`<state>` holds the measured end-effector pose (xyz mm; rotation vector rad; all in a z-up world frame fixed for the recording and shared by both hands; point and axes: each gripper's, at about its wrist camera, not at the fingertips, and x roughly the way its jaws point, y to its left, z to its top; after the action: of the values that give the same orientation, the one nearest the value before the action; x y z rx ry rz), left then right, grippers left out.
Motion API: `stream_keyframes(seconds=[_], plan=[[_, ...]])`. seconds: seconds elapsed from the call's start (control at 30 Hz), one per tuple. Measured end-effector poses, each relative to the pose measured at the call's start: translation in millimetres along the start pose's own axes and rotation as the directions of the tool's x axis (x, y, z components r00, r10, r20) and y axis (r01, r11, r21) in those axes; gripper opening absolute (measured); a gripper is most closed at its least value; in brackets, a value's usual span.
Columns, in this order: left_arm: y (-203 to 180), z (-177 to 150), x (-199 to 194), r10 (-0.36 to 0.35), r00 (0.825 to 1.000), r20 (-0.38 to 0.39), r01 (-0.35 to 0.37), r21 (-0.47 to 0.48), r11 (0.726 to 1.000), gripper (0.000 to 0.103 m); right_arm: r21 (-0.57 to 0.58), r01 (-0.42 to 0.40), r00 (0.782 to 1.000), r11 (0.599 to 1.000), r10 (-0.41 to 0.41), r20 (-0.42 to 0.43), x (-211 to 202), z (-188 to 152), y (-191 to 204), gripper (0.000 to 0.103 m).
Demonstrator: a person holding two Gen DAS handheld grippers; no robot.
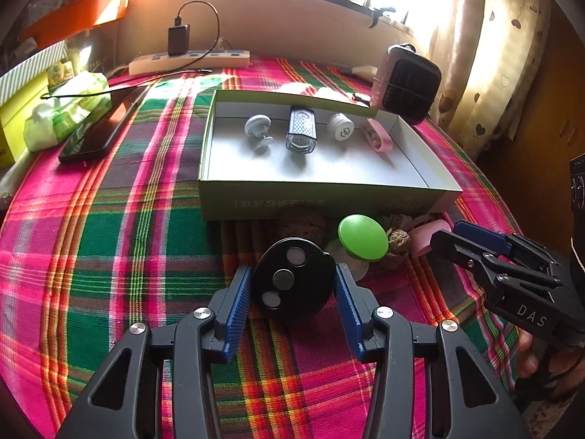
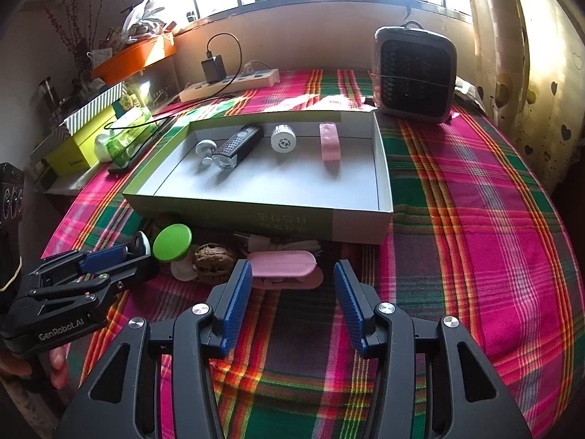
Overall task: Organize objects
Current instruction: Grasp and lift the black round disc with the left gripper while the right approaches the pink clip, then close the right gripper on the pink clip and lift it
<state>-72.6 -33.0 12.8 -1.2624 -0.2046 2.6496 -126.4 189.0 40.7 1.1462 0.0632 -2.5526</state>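
Gripping the black remote [image 1: 294, 278], my left hand-held gripper [image 1: 293, 285] was clamped just before the box [image 1: 329, 201] — my right hand-held gripper [image 2: 292, 285] gaped near the pink case [image 2: 283, 263].

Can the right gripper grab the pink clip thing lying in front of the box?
Probably yes. The right gripper is open, and the pink clip lies on the cloth just ahead of its fingers. Nothing lies between them; the walnut sits off to the left.
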Motion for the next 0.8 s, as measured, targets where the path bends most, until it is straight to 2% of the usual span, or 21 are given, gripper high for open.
stream_keyframes(seconds=[0.13,0.27,0.57,0.8], plan=[[8.6,-3.2,-3.3,0.004,1.0,0.003,-0.004,-0.011,1.0,0.043,-0.014,0.025,1.0,1.0,-0.025,0.009,4.5,3.2,9.0,0.049],[12.4,-4.8,-4.3,-0.004,1.0,0.01,0.004,-0.015,1.0,0.042,-0.028,0.066,0.998,0.997,-0.065,0.008,10.3,4.5,15.4,0.057],[14.4,-4.6,-4.0,-0.024,0.999,0.021,0.024,-0.007,1.0,0.042,-0.023,0.145,0.989,0.989,-0.145,-0.018,7.2,-3.6,9.7,0.058],[14.4,-4.8,-4.2,-0.032,0.999,0.022,0.033,-0.005,0.999,0.042,0.032,0.21,0.978,0.977,-0.209,-0.026,-3.6,-15.2,-9.8,0.058]])
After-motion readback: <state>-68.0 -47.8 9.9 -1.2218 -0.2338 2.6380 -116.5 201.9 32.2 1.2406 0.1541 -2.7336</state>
